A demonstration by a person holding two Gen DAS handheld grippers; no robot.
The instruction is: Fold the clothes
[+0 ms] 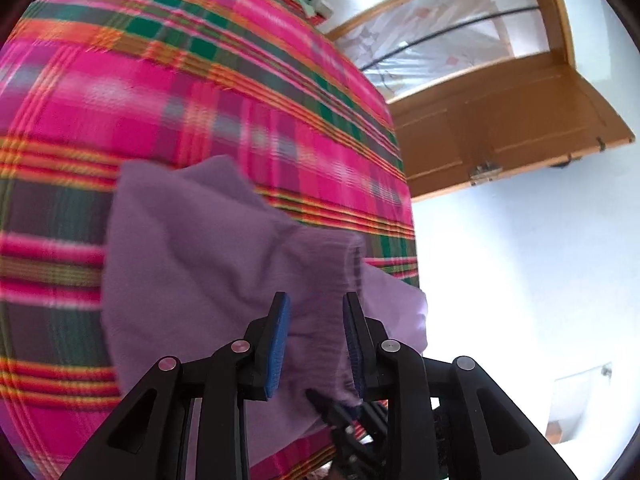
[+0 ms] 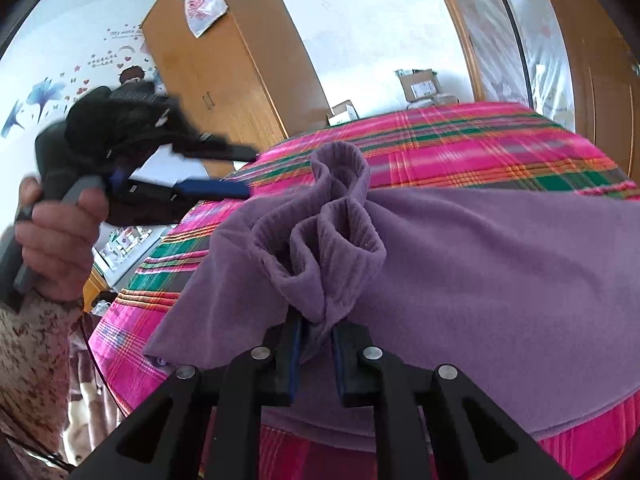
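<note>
A purple fleece garment (image 2: pixel 480 264) lies spread over a bed covered with a pink, green and orange plaid cloth (image 2: pixel 460 140). Its ribbed hem (image 2: pixel 340 232) is bunched into upright folds. My right gripper (image 2: pixel 316 328) is shut on the base of that bunch. In the left wrist view the garment (image 1: pixel 192 256) fills the lower middle, and my left gripper (image 1: pixel 316 298) stands open over its ribbed edge, pads apart from the cloth. From the right wrist camera, the left gripper (image 2: pixel 250 174) is held in a hand (image 2: pixel 60 232) at the garment's left edge, jaws apart.
A wooden wardrobe (image 2: pixel 224 64) with a white plastic bag (image 2: pixel 200 4) on it stands behind the bed. Cardboard boxes (image 2: pixel 420 84) sit at the far side. A wooden door (image 1: pixel 500 120) is on the right, and the bed's edge (image 1: pixel 412 220) drops off there.
</note>
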